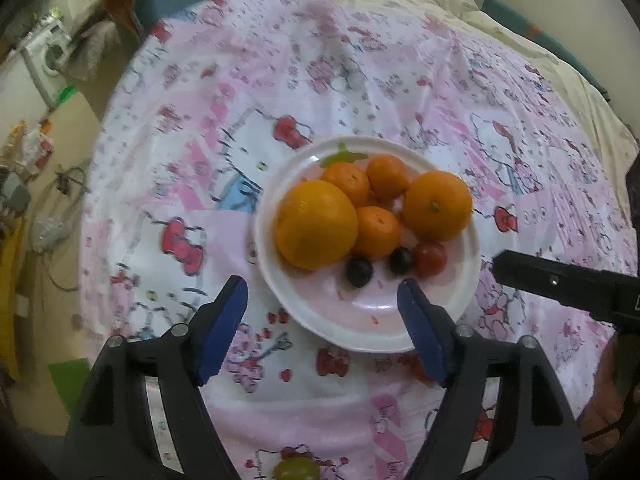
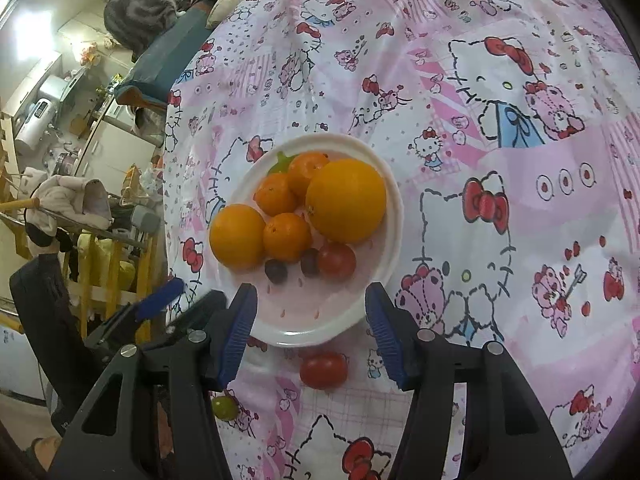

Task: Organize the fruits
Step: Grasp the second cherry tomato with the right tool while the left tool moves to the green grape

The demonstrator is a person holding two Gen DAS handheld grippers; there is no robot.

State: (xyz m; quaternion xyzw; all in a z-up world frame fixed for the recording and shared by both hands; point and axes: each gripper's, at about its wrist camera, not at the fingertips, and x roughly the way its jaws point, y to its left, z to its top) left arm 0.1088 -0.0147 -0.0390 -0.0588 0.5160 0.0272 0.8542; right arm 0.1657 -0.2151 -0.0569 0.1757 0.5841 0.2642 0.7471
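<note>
- Left gripper (image 1: 322, 300): jaws spread, holding nothing, poised above the near rim of the white plate (image 1: 472, 240).
- Right gripper (image 2: 310, 312): jaws spread and empty, over the same plate's near edge.
- Plate contents: two large oranges (image 2: 346, 200), three mandarins (image 2: 286, 236), two dark grapes (image 2: 276, 270) and one tomato (image 2: 337, 260).
- Off the plate, on the patterned bedsheet (image 2: 520, 160): a second tomato (image 2: 323, 369) just beside the rim and a green grape (image 2: 225, 408) near the left jaw.

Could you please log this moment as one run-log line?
left gripper: open, empty | right gripper: open, empty | plate: oranges, grapes, one tomato | off plate: tomato, green grape
</note>
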